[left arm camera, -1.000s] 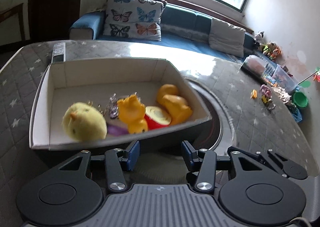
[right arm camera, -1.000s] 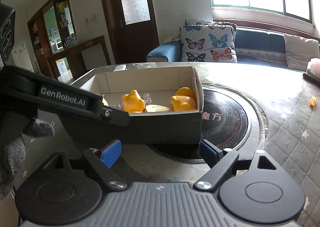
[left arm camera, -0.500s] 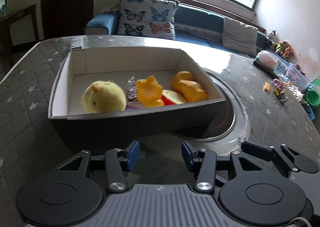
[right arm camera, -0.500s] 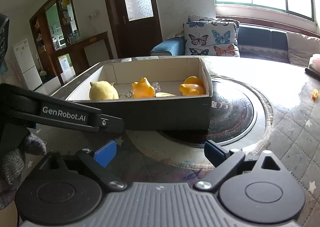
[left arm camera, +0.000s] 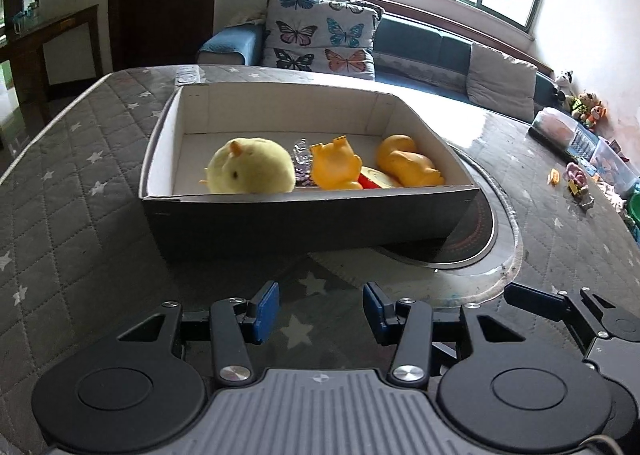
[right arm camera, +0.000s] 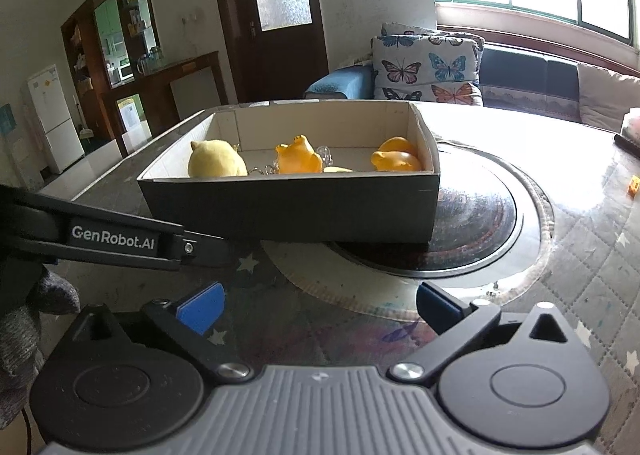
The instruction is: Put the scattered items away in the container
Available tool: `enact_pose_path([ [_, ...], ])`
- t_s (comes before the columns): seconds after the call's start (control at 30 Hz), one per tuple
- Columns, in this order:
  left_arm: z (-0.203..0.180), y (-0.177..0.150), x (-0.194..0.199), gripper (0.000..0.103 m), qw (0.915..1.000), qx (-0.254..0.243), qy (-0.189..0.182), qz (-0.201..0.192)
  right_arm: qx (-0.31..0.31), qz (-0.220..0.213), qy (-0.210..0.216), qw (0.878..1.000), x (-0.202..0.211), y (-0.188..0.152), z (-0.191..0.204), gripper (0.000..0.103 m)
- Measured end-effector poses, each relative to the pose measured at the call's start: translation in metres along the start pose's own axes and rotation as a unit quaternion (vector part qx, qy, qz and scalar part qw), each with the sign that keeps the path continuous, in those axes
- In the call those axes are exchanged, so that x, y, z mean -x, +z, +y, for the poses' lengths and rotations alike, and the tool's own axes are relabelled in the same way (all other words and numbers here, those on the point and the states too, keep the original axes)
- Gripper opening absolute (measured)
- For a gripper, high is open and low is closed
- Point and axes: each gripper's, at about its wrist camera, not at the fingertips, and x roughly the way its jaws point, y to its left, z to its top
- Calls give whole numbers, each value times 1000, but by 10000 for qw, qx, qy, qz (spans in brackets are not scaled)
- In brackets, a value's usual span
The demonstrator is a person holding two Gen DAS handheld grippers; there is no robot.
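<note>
A dark-sided cardboard box (left arm camera: 308,223) with a pale inside sits on the quilted grey surface (left arm camera: 72,183), its right near corner overhanging a round black glass plate (right arm camera: 480,231) set into the top. Inside the box, along the near wall, lie a fluffy yellow chick (left arm camera: 250,171) on the left, a crinkly silver-purple wrapper (left arm camera: 301,159) just beside it, an orange rubber toy (left arm camera: 334,169) in the middle, a red and yellow piece (left arm camera: 376,181) touching it low down, and a second orange rubber toy (left arm camera: 408,167) towards the right wall.

Both claws hang on the near side of the box, apart from it and over bare cloth. The left claw (left arm camera: 320,309) has its blue pads parted with nothing but the star-patterned cloth showing between them. The right claw (right arm camera: 316,303) has just been spreading its jaws and now stands very wide, also with nothing between the pads. From the right wrist view the left tool's black arm crosses in from the left, and a grey gloved hand (right arm camera: 28,319) shows at the left edge.

Far right on the surface a few small bits (left arm camera: 572,179) lie scattered, well apart from the box. Beyond the surface is a blue sofa (left arm camera: 420,51) with a butterfly cushion (left arm camera: 320,39) under a bright window.
</note>
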Motion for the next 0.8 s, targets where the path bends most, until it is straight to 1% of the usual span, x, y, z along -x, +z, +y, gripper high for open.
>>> enact_pose_path([
  [0.1, 0, -4, 1, 49, 10000, -24, 92, -26, 15, 26, -6, 10000, 0, -1, 2, 103],
  [0.33, 1, -11, 4, 49, 9998, -19, 177, -10, 23, 28, -32, 10000, 0, -4, 4, 103],
  [0.8, 4, -23, 5, 49, 9996, 85, 270, 91, 46, 82, -226, 9997, 2, -11, 7, 103],
])
